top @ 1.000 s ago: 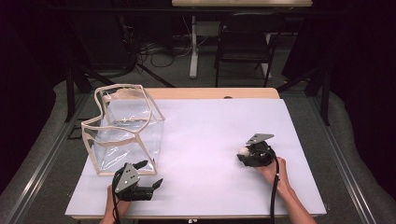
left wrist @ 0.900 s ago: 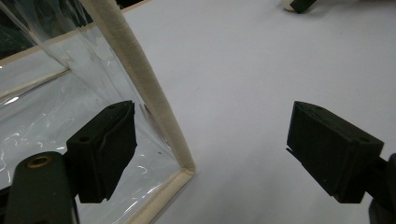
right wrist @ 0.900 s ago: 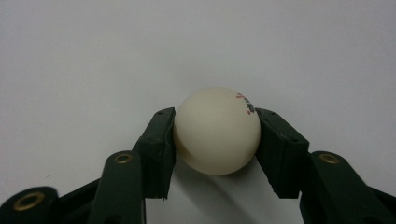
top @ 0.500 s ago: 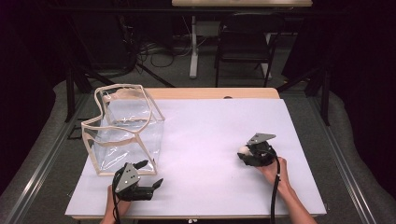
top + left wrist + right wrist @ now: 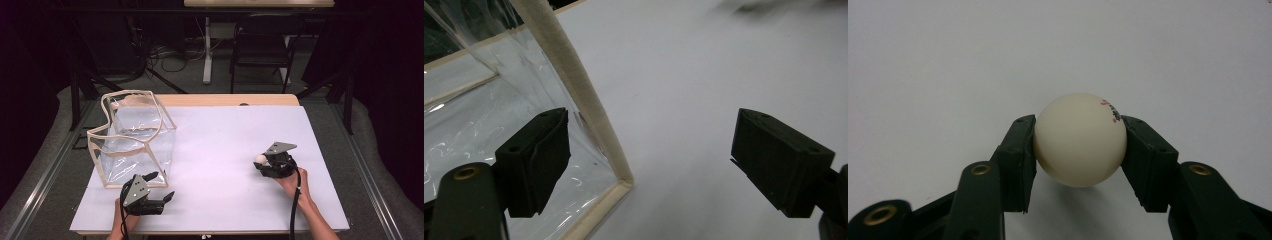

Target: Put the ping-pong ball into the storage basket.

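1. The right hand-held gripper is clamped on a ball. In the right gripper view both black jaws press the ball from either side, about at its widest part.
2. The ball looks like a ping-pong ball: off-white, smooth, matte, with a small red and dark printed mark near the top on the side by the right-hand jaw. The print is too small to read.
3. There's a soft shadow right under the ball on the white sheet. I can't tell if it's touching the sheet or held just off it.
4. In the high view the ball sits at the tip of the right hand-held gripper, on its far-left side, with the grey plate just behind it and the person's hand wrapped round the back. A black cable runs down along the forearm.
5. The left hand-held gripper has its jaws wide apart and nothing between them. In its own view there's a lot of bare white sheet in the gap.
6. A clear plastic bag with cream fabric edging is just beyond the left hand-held gripper. The bag is open at the top and standing up a bit crumpled.
7. In the left gripper view the bag's bottom corner sits just inside the left-hand jaw, with the cream edge running up and away from it. The jaw looks to be right beside the plastic, but I can't tell if it touches.
8. The bench is wooden, mostly covered by the white sheet. The ball is well apart from the bag, over on the right side.
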{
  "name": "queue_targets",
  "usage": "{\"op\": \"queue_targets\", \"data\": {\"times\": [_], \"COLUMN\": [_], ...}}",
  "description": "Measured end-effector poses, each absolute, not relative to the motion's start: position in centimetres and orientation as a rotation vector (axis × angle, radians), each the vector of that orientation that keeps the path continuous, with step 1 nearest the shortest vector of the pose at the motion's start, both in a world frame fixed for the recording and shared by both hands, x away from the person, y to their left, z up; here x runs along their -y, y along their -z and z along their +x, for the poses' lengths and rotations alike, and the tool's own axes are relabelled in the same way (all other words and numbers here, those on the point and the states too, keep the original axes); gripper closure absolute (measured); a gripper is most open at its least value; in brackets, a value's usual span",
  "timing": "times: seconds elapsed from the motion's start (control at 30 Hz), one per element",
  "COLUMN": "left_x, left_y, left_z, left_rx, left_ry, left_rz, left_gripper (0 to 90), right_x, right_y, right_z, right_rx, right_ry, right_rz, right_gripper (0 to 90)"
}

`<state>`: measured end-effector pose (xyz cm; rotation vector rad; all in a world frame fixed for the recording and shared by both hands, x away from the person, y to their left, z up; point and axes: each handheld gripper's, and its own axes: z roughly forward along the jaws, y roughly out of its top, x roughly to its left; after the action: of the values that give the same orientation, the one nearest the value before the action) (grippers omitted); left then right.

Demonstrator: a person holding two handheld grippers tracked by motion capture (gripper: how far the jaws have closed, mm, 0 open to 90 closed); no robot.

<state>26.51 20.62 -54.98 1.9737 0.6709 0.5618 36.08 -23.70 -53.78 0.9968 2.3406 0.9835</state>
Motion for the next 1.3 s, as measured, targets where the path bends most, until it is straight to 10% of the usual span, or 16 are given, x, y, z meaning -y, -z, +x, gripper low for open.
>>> {"op": "queue_targets", "data": {"times": [1.3], "left_x": [-20.5], "left_y": [55.0], "left_z": [26.5], "left_rx": [-0.669], "left_ry": [-0.562], "left_rz": [1.972], "left_gripper": [15.8], "right_x": [23.1], "right_y": [52.0], "right_z": [35.4], "right_rx": [-2.290], "right_ry": [-1.054], "right_rz": [0.919], "right_gripper": [50.5]}}
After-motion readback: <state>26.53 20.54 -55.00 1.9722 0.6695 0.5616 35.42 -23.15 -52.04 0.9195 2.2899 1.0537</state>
